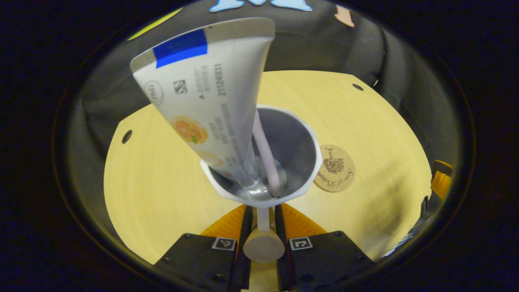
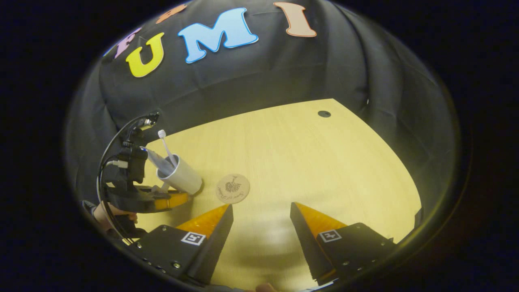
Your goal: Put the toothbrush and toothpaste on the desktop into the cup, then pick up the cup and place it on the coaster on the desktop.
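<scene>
A white cup stands close in front of me in the left gripper view, holding a white toothpaste tube with a blue band and a pale toothbrush. My left gripper is shut on the cup's handle. The round cork coaster lies just right of the cup. The right gripper view has the cup tilted, with the toothbrush and tube sticking out, the left gripper behind it and the coaster beside it. My right gripper is open above the table.
The light wooden table has small dark holes near its corners. Black cloth walls close in behind and beside it. A hand holds the left gripper, with cables looping above it.
</scene>
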`<state>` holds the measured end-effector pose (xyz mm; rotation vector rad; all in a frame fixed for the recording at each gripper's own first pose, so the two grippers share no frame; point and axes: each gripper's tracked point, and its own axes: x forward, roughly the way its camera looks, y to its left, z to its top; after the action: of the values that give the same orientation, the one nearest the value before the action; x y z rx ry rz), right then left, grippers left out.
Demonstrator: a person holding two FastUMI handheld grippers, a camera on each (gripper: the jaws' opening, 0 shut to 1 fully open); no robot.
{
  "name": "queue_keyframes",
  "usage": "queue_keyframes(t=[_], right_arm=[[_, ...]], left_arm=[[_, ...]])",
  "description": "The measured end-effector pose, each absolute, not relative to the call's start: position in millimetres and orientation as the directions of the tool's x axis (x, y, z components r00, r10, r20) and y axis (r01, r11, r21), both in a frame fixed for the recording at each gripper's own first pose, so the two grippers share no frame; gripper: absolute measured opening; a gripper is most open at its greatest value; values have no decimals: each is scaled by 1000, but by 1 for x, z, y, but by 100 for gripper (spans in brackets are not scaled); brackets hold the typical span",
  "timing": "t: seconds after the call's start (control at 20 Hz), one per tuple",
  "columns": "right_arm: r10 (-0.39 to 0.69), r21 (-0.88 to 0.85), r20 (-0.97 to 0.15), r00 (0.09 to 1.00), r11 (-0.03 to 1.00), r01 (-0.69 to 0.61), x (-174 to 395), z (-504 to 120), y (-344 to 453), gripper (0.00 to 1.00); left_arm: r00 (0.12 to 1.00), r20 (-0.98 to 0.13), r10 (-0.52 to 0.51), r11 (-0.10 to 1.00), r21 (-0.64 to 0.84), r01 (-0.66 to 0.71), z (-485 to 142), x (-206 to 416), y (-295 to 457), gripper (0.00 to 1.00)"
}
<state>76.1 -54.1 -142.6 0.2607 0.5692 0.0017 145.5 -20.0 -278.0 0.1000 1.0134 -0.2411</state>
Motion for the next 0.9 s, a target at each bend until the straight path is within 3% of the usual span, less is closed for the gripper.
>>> queue_keyframes(t=[0.35, 0.9], right_arm=[[46, 264, -533, 845, 958, 115, 65, -145, -75, 86], [26, 312, -545, 838, 934, 174, 52, -154, -110, 86]], left_arm=[[452, -853, -262, 931, -99, 352, -281, 143, -85, 33], [396, -887, -239, 924, -82, 374, -294, 149, -117, 33]])
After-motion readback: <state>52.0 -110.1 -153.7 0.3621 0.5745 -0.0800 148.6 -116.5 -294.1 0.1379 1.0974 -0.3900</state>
